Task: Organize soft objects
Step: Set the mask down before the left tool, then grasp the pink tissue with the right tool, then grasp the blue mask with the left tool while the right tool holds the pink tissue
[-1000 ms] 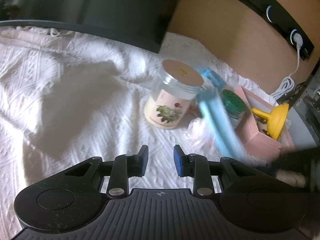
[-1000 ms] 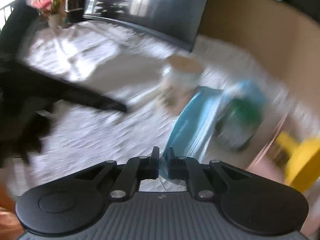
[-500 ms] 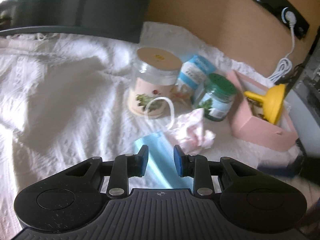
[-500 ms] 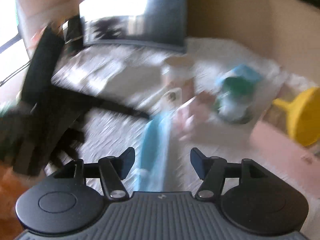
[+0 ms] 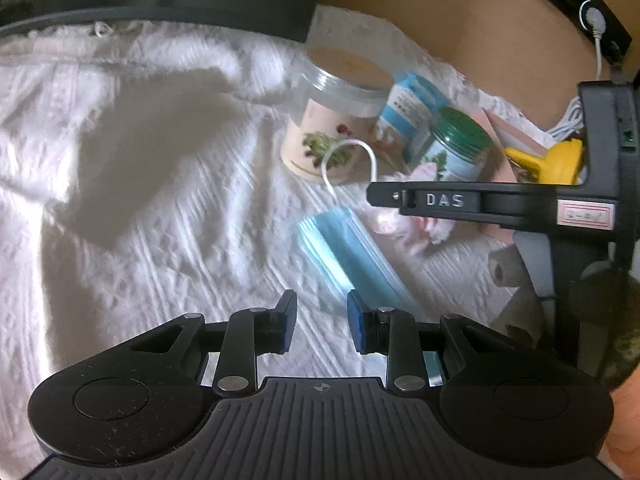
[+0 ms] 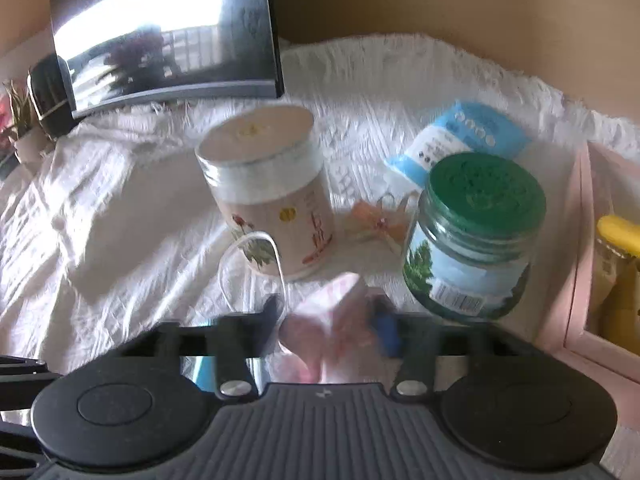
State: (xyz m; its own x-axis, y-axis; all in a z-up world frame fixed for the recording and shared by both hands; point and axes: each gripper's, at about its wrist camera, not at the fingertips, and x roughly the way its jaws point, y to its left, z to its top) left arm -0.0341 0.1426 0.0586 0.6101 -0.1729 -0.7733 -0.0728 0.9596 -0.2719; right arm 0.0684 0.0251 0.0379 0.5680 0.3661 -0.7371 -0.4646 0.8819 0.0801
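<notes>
Your right gripper point(image 6: 332, 328) is closing its jaws around one crumpled pink cloth point(image 6: 328, 332), which sits between the blurred fingers on the white bedspread point(image 6: 100, 208); you cannot tell from the smear whether the pads press it yet. Your left gripper point(image 5: 322, 322) hangs over the same bedspread with a narrow gap between its two blue pads and nothing in that gap. Just past its right finger lies one blue face mask point(image 5: 348, 252), flat on the cloth, with one white ear loop point(image 5: 352, 160) curling up toward the jars. Beside the mask you see the pink cloth again, half hidden under the long black side of your right gripper, which crosses the left view from the right. Beyond that stand two jars: one with a tan lid and flower print point(image 6: 272, 196), one with a green lid point(image 6: 476, 236). Between them lies one small orange trinket point(image 6: 376, 220), too blurred to name. Behind the green-lidded jar rests one blue and white packet point(image 6: 460, 140). To the right stands one pink box point(image 6: 580, 280) with something yellow point(image 6: 620, 232) inside. Farthest back stands one dark monitor point(image 6: 160, 36).
</notes>
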